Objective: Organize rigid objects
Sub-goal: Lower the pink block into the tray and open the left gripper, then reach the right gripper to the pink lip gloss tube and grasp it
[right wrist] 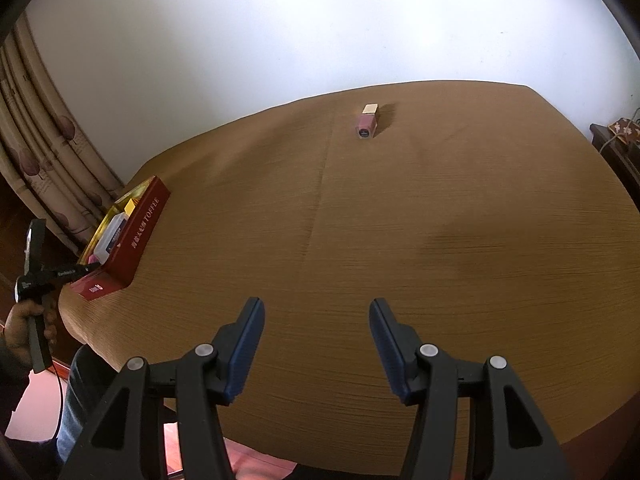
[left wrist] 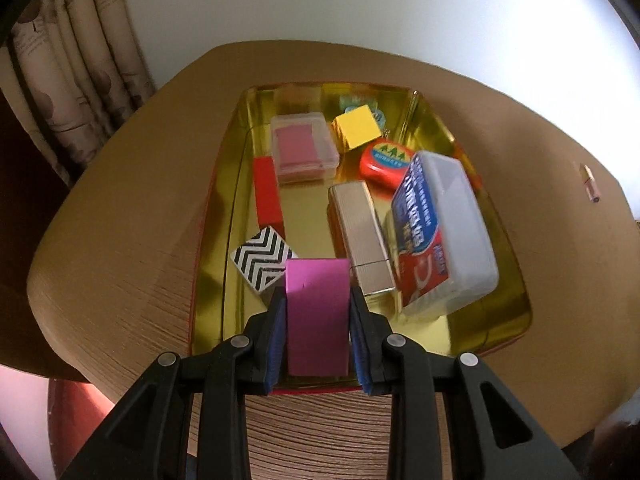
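Observation:
My left gripper (left wrist: 318,300) is shut on a magenta block (left wrist: 318,316) and holds it over the near end of a gold-lined red tin tray (left wrist: 228,208). The tray holds a zigzag black-and-white block (left wrist: 262,260), a red block (left wrist: 267,196), a clear case with a pink card (left wrist: 302,146), a yellow cube (left wrist: 357,128), a red round tin (left wrist: 386,160), a gold bar (left wrist: 362,236) and a white plastic box (left wrist: 444,232). My right gripper (right wrist: 316,308) is open and empty over bare table. A pink lipstick tube (right wrist: 367,122) lies far ahead of it.
The brown wooden table (right wrist: 400,220) extends wide to the right of the tray (right wrist: 136,232). A curtain (left wrist: 68,64) hangs at the left. The lipstick also shows at the far right in the left wrist view (left wrist: 591,182). The left gripper (right wrist: 86,268) shows over the tray's near end.

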Available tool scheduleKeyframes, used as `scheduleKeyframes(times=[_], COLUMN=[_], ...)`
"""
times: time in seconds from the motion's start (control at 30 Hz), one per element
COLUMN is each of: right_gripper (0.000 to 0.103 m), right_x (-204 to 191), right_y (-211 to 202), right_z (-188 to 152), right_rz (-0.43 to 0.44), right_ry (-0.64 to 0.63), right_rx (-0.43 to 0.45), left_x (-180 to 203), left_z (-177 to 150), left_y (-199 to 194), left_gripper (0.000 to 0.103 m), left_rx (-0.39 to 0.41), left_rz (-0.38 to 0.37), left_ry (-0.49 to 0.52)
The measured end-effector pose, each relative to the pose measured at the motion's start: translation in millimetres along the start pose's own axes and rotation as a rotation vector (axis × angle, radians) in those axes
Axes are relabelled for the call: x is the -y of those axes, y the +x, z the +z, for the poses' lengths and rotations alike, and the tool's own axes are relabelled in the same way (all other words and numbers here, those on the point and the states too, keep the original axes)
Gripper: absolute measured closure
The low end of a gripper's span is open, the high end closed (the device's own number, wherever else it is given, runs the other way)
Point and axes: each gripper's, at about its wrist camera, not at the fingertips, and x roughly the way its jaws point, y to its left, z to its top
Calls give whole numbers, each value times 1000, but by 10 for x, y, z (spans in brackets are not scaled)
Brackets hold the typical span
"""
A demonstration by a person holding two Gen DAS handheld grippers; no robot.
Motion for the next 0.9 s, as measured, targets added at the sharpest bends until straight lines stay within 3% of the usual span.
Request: scheduleKeyframes(times=[0.4, 0.53, 0.7, 0.83, 0.9], right_gripper=[47, 47, 47, 47, 47], right_x=[-19, -16, 7, 35, 58], right_y=[-2, -16, -20, 2, 66], right_z=[-8, -12, -41, 1, 83], right_rz=[3, -2, -22, -70, -97], right_ry=[0, -3, 1, 2, 4], right_rx=[-6, 1, 8, 19, 16], left_x=[-41, -43, -103, -153, -160], left_z=[25, -1, -81, -209, -288], left_y=[60, -58, -389, -746, -867], left_gripper=[74, 30, 27, 7, 3], left_rx=[-12, 50, 182, 337, 384], left_rz=[3, -28, -74, -88, -106], left_ry=[-18, -16, -54, -98, -112])
